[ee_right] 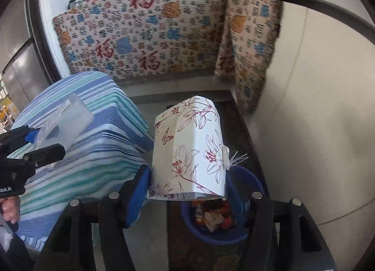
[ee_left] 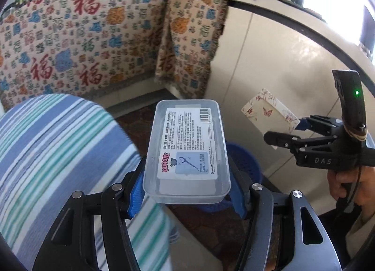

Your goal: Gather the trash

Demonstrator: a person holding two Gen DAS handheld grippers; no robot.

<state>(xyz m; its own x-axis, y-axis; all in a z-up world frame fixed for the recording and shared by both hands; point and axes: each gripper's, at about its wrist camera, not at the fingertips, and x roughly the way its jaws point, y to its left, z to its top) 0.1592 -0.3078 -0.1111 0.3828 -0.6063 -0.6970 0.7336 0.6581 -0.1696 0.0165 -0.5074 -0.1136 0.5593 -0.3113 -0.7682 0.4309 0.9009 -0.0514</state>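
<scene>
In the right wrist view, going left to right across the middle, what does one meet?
Left gripper with the clear plastic box → striped cloth → floral paper box in the right gripper's jaws → pale wall.

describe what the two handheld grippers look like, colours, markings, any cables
Both are black linkage frames with silver rivets and blue finger pads. The right gripper shows "DAS" lettering, a black cable and a black device with a green light. The left gripper bears a white-lettered label.

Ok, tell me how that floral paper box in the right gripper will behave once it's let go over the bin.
The floral paper box looks thin-walled and hollow, so probably light and easily crushed. The right gripper pinches only its lower edge, so it may tip. Released above the blue bin, it would likely tumble rather than drop straight.
</scene>
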